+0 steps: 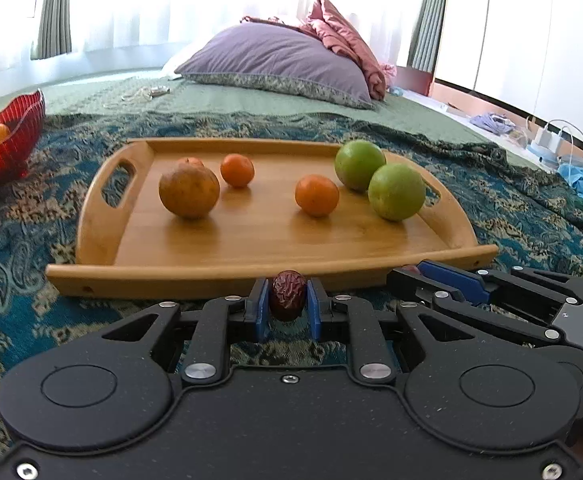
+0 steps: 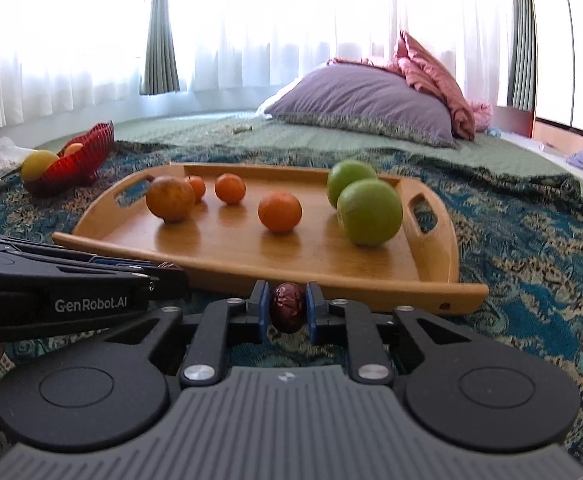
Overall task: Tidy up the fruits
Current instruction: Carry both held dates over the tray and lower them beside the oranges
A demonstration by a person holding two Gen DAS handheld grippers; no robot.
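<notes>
Bedding in a teal and gold pattern (image 1: 19, 240) was found to cover the working surface, with a purple pillow (image 1: 283, 60) and curtained windows noted behind. On it a wooden tray (image 1: 267, 272) was observed, bearing a brownish fruit (image 1: 189, 190), two clearly visible small oranges (image 1: 317, 195), a third partly hidden behind the brownish fruit, and two green fruits (image 1: 396, 192) set touching at the right end. A red bowl (image 1: 7, 144) holding further orange and yellow fruit was recorded well apart to the left. The left gripper (image 1: 288, 300) was found clenched on a wrinkled red date (image 1: 288, 296), held just short of the tray's near rim. The right gripper (image 2: 288, 306) was likewise found clamped on a second date (image 2: 288, 307) beside it. Sorting was judged partly done: like fruits appeared grouped on the tray, while both dates remained to be placed. Their intended destination could not be determined.
</notes>
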